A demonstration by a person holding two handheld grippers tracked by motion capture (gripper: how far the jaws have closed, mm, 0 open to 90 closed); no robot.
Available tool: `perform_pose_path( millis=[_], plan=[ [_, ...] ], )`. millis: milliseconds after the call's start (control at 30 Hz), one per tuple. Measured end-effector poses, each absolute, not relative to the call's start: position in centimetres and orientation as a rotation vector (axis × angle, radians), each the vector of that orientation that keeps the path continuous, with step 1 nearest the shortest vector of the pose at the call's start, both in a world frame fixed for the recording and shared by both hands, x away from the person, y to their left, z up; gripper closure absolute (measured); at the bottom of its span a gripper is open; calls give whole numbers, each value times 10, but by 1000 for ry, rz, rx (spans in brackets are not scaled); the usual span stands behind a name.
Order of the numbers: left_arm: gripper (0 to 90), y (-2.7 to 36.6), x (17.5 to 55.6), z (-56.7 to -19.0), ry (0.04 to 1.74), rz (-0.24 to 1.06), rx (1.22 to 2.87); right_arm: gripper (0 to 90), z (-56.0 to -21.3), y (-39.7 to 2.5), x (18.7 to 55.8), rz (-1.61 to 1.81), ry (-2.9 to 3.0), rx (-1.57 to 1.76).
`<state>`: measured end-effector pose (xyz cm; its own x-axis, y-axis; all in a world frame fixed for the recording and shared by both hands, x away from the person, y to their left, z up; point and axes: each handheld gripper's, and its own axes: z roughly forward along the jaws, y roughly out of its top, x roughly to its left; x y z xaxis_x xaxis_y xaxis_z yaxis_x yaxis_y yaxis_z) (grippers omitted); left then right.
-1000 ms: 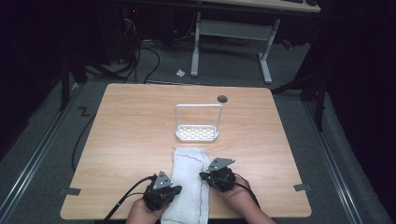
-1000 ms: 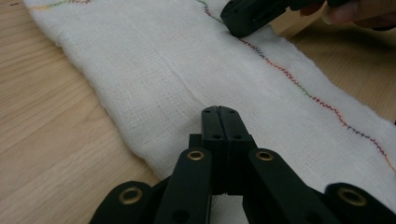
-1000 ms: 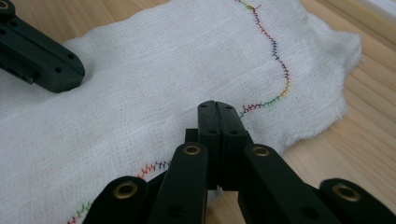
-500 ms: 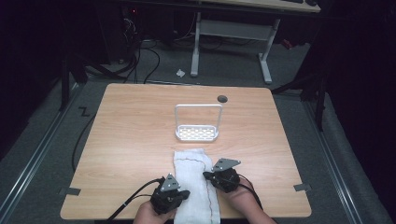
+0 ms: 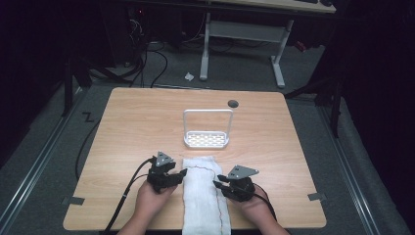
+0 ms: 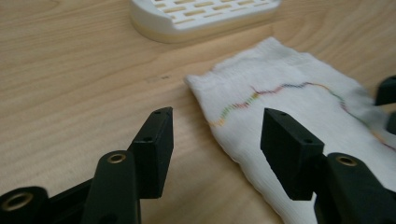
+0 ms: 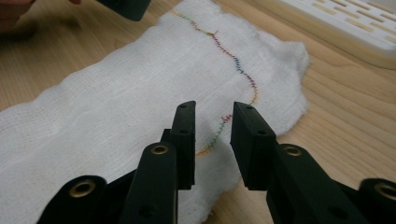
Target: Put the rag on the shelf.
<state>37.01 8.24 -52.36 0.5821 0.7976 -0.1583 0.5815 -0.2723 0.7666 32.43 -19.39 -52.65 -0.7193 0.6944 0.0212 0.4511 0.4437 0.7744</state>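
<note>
From the high view, one white cloth lay at the desk's near edge between two claws, left claw and right claw, one rack farther off. Left gripper view: jaws wide over the cloth's left edge. Right gripper view: jaws narrow, empty, above it

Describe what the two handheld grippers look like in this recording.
Both the left gripper and right gripper are black, each with two blocky flat-faced jaws, brass-coloured screw inserts and a grey three-cornered plate on top. A black cable trails from each toward the person. No sleeves show on the forearms.
</note>
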Motion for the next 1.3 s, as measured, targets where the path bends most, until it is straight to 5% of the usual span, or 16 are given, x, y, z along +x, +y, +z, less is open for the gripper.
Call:
perform_pose_path(
  millis=[233,433,567,900,1300],
  plan=[
    [510,68,387,-533,1132,260,1988,623,-526,-203,329,1169,2353,1041],
    [689,65,386,-536,1109,242,1967,570,-526,-205,333,1194,2314,1096],
    [830,63,378,-536,1098,358,1947,582,-529,-202,340,1186,2321,1148],
    [848,62,376,-537,1084,359,1951,617,-530,-181,381,1082,2348,1262],
    [846,66,377,-538,1102,308,1934,804,-535,-175,380,1127,2349,1222]
  ],
)
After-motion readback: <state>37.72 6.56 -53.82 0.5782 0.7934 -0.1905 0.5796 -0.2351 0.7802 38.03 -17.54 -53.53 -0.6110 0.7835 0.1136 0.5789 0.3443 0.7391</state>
